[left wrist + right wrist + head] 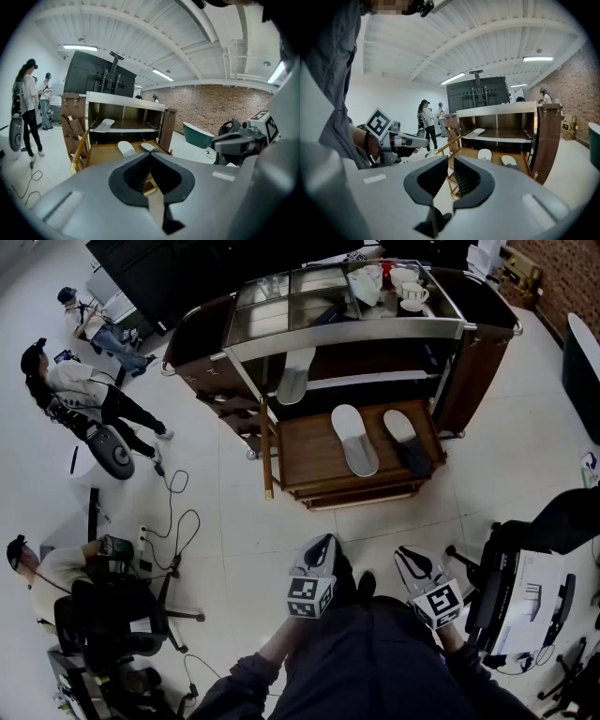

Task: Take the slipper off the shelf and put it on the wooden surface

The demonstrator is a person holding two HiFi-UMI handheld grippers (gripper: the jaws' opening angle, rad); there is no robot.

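Observation:
A pale slipper (pixel 295 376) lies on the cart's white shelf (pixel 375 381); it also shows as the shelf slipper (pixel 104 124) in the left gripper view and as the shelf slipper (pixel 474 133) in the right one. Below, the wooden surface (pixel 305 451) carries a white slipper (pixel 354 439) and a grey-toed slipper (pixel 405 439). Both grippers hang low by the person's legs, well short of the cart. My left gripper (pixel 319 554) (pixel 151 153) is shut and empty. My right gripper (pixel 410 563) (pixel 451 158) shows a narrow gap between its jaws, with nothing in it.
Cups and cloths (pixel 403 287) sit on the cart's glass top. Two people (pixel 84 395) stand at the left and another sits (pixel 56 568) by a chair. Cables (pixel 173 521) trail over the floor. A desk with papers (pixel 525 596) stands at the right. A green tub (pixel 202 134) lies beyond the cart.

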